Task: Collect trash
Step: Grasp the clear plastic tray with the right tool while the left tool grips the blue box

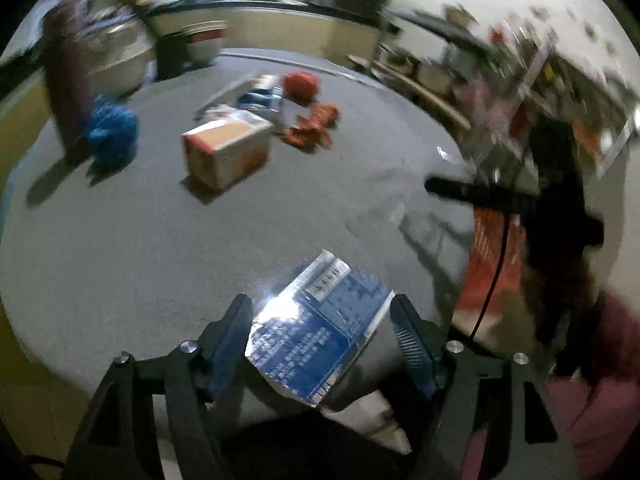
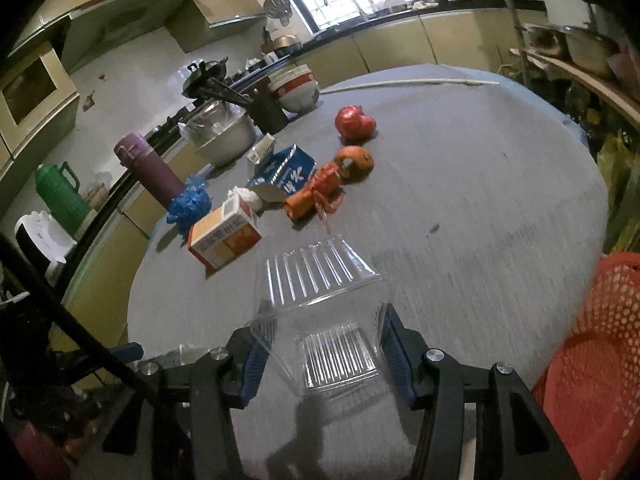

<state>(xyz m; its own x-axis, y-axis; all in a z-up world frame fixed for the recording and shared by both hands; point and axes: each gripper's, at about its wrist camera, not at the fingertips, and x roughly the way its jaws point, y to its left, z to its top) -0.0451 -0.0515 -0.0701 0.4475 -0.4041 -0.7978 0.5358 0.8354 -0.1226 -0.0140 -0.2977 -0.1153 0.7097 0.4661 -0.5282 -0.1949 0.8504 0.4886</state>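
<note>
My left gripper (image 1: 320, 312) is shut on a flattened blue and silver carton (image 1: 316, 328) and holds it above the grey table (image 1: 120, 260). My right gripper (image 2: 324, 332) is shut on a clear ribbed plastic container (image 2: 320, 300), held above the table (image 2: 480, 200). Trash lies further out on the table: an orange and white box (image 2: 224, 236), a crumpled blue wrapper (image 2: 190, 200), a blue milk carton (image 2: 288, 172), an orange wrapper (image 2: 316, 192), a white paper wad (image 2: 248, 196). The left view is blurred; the box (image 1: 224, 148) and blue wrapper (image 1: 112, 132) show there.
A red perforated basket (image 2: 592, 360) stands at the right edge. A red fruit (image 2: 354, 122) and an orange fruit (image 2: 354, 162) lie on the table. A purple flask (image 2: 148, 168), metal bowl (image 2: 224, 136) and stacked bowls (image 2: 294, 88) stand at the far left rim.
</note>
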